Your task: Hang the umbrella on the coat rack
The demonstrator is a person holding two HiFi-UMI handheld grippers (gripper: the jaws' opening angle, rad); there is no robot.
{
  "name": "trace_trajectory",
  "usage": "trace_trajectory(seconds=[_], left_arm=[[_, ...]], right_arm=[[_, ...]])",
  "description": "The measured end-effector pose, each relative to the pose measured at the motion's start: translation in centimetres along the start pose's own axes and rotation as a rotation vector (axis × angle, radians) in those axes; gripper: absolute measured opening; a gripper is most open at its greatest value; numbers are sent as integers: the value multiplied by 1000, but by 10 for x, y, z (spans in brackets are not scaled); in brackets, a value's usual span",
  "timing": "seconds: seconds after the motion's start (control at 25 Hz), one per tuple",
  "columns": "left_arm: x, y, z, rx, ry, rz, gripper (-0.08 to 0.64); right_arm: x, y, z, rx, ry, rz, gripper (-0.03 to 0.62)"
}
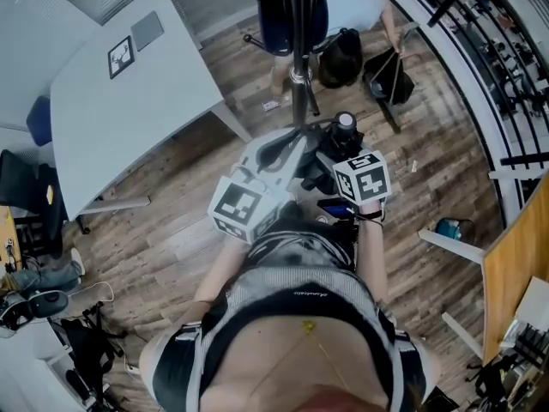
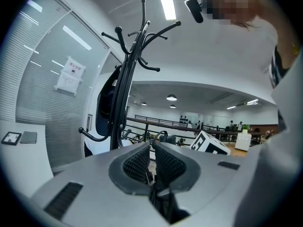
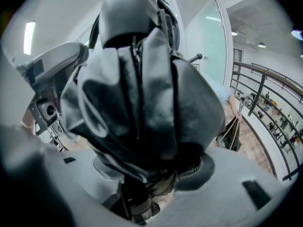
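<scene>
Black folded umbrella point(image 3: 142, 103) is clamped in the right gripper point(image 3: 151, 186) at centre frame, the left gripper point(image 2: 152, 162) pinched nearly closed beside it, both near the coat rack point(image 2: 128, 79), with open wood floor point(image 1: 180, 230) to the left.

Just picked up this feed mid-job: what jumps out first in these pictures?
The folded black umbrella fills the right gripper view, clamped in the right gripper. In the left gripper view the black coat rack stands just ahead, its curved hooks fanning out at the top and a dark item hanging on its left side. From the head view, the rack's pole rises just beyond both grippers.
</scene>
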State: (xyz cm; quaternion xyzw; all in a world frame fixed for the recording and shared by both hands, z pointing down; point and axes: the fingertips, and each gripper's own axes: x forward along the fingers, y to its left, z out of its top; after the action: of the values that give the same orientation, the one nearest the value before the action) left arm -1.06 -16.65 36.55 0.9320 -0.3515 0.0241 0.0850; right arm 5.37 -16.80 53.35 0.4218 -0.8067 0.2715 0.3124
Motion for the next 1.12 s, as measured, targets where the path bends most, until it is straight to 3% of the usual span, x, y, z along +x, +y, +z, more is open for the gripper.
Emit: trace_trajectory(seconds=[0.4,1.12], left_arm=[[17,5,-5,-5,38,-58,15],[31,11,-11,-14,40,-98,15]], right_arm=[[11,-5,2,19,15,-18,258],[19,-7,-1,31,26,-38,259]])
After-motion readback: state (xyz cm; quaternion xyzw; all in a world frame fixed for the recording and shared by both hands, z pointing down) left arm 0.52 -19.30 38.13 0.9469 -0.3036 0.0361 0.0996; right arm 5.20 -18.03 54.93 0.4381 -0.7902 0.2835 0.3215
